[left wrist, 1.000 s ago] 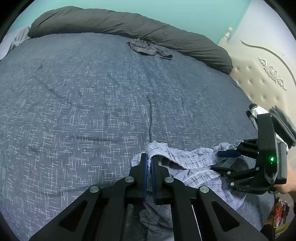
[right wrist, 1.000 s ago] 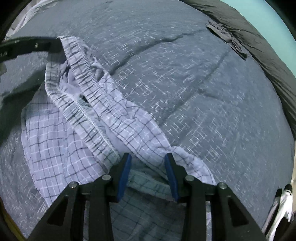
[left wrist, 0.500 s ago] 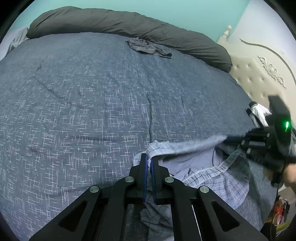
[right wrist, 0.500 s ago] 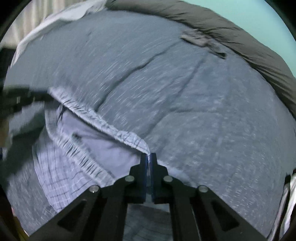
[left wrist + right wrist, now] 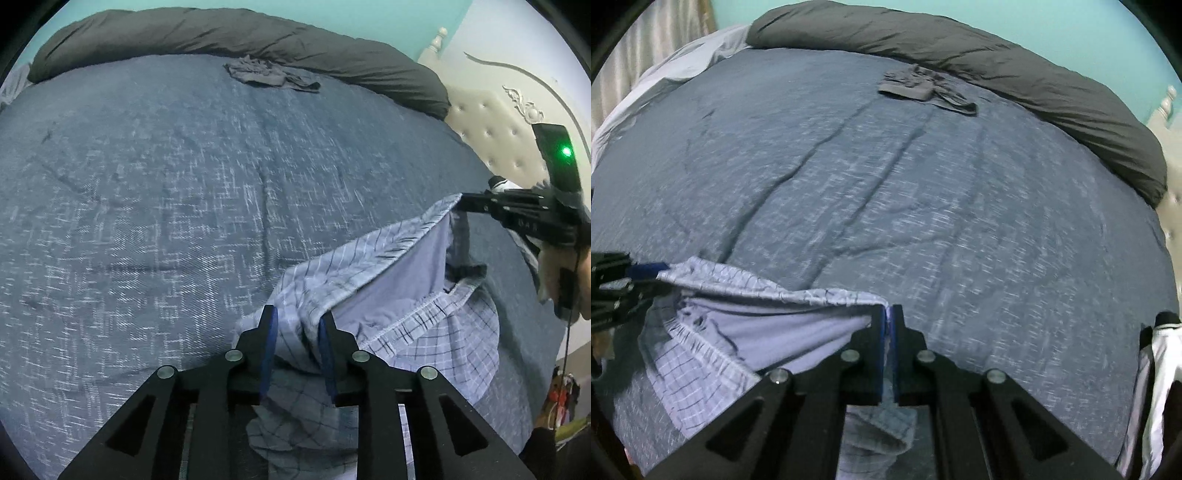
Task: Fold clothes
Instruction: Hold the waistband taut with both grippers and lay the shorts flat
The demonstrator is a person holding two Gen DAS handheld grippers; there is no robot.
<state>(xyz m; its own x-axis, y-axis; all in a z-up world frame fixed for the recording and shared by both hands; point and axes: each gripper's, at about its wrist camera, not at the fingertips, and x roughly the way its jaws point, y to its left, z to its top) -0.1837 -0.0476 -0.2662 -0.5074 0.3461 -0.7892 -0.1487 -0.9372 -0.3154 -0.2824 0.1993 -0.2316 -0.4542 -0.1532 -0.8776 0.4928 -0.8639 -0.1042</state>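
While both claws hold checked shorts [image 5: 424, 332], blue bedspread [image 5: 184, 184] meets teal wall [image 5: 1052, 33].

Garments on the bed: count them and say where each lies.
2. The plaid shorts lie at the near edge, waistband pinched by the right gripper, with the left gripper open around it. A crumpled grey garment lies far off beside the dark duvet.

both wrist views look low and close across the bed [image 5: 184, 184], sharing the checked shorts [image 5: 369, 266] and dark bolster [image 5: 997, 74].
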